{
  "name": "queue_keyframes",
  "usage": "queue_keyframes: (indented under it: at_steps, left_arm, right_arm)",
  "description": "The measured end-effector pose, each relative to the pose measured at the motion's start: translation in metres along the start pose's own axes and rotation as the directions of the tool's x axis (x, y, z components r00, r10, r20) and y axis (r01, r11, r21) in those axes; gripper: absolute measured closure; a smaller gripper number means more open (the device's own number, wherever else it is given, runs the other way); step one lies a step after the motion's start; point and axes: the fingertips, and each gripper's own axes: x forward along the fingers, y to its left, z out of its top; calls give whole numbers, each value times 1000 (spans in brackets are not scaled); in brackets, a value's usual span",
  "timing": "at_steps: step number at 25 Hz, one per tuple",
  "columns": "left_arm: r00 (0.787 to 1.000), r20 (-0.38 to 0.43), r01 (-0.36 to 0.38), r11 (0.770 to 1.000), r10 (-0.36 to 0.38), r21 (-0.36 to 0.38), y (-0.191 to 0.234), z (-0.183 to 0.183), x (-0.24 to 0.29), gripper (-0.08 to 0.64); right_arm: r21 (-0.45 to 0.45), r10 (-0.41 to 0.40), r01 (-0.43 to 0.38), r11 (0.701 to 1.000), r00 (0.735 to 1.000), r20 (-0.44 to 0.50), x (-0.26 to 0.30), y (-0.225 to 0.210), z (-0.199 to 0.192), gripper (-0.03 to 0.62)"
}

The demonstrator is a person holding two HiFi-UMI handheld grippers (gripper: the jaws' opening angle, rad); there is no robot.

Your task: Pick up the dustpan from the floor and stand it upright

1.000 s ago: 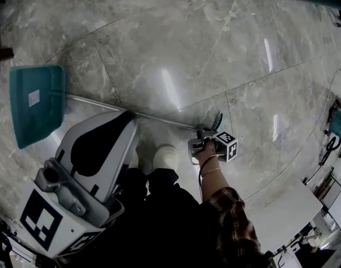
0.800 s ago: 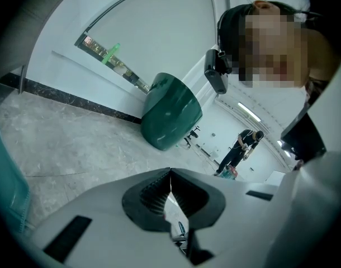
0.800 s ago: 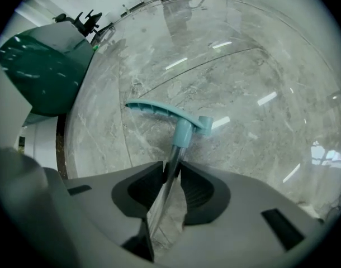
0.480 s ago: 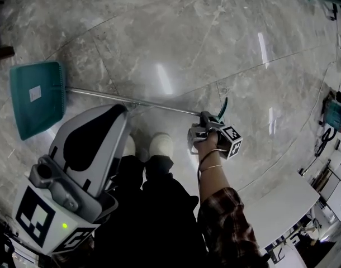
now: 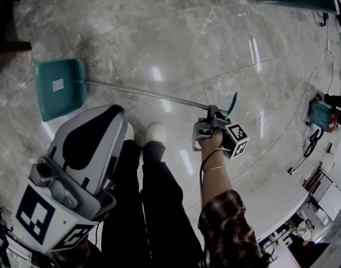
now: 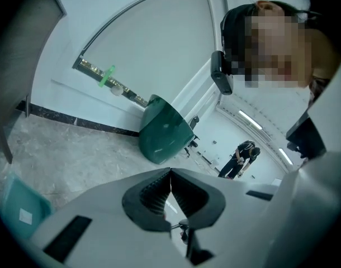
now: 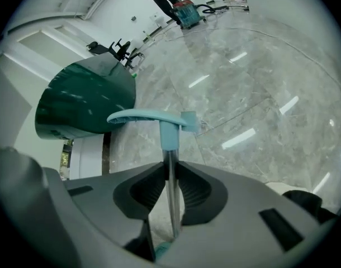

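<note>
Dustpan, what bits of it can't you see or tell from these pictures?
- Head view: the sticker on the dustpan is too small to read. From above, whether it touches the floor cannot be told.
- Left gripper view: only a corner shows, cut off by the picture's edge.
- Right gripper view: the right gripper hides the dustpan's wide end. Only pole and handle show.

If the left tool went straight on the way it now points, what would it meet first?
Probably the glossy dark green rounded shell standing on the grey marble floor ahead of the left tool; nothing nearer shows, though depth is unclear.
</note>
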Motion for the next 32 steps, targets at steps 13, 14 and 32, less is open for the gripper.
queue_keyframes:
  at_steps: [13,14,32]
  left_arm:
    - [975,191,-115,993,113,2,-61,133,-107,548]
    - [969,208,-133,991,132,-6,-63,140,-117,548]
    - [885,363,-273,957,291,-103,-80,202,-293,548]
  right_arm:
    - [-260,128,-112,959,991,48,-123,182,6,506]
    - [-289,145,-129,949,989,34,-131,198,3,506]
    - [-680,230,-280,678,959,-166,-245,322,-180,488]
